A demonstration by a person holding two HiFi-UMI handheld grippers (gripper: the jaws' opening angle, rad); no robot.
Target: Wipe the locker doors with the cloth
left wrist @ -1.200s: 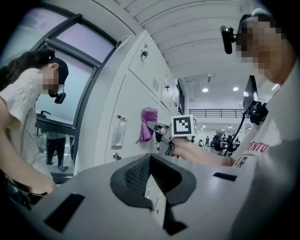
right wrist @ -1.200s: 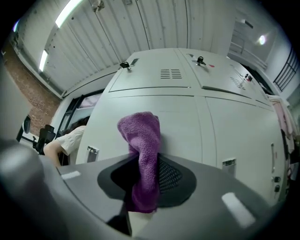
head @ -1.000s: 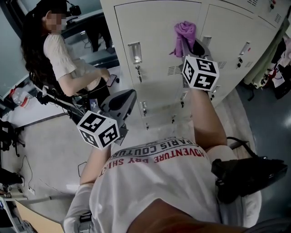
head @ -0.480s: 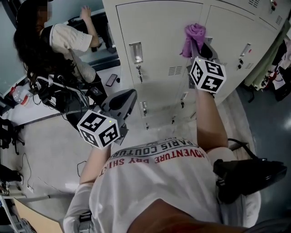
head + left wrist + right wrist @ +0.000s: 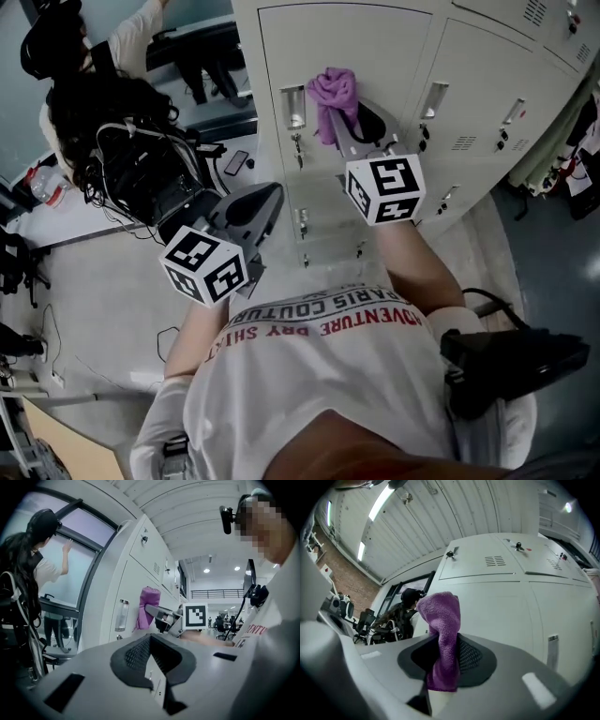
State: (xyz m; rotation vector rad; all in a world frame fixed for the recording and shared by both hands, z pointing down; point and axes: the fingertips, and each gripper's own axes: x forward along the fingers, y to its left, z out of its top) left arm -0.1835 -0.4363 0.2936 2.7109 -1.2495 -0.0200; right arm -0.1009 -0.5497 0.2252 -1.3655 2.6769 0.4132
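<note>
Head view, from the left: another person (image 5: pixel 89 103), hung with dark gear, stands at the window, well apart from the lockers and no hindrance; the left gripper (image 5: pixel 265 199) hangs low in front of the lower doors (image 5: pixel 328 230), apart from them; in the left gripper view its jaws are drawn almost together, with only a narrow slit between them and nothing in it.

Next comes the purple cloth (image 5: pixel 335 92), bunched against the upper locker door (image 5: pixel 380 42), just right of the handle (image 5: pixel 294 108) at that door's left edge; from the side it seems to touch the metal, though I cannot be sure; the right gripper (image 5: pixel 354 131) has it, its jaws closed on the cloth's lower part while the top stands free as a wad.

By my reckoning the wiping is under way on this one door; no mark shows which part is already done; the neighbouring door (image 5: pixel 492 80) to the right and the lower doors look left to do.

What the cloth could catch on is the handle and the keys under it; hanging clothes (image 5: pixel 574 122) crowd the lockers' right edge.
</note>
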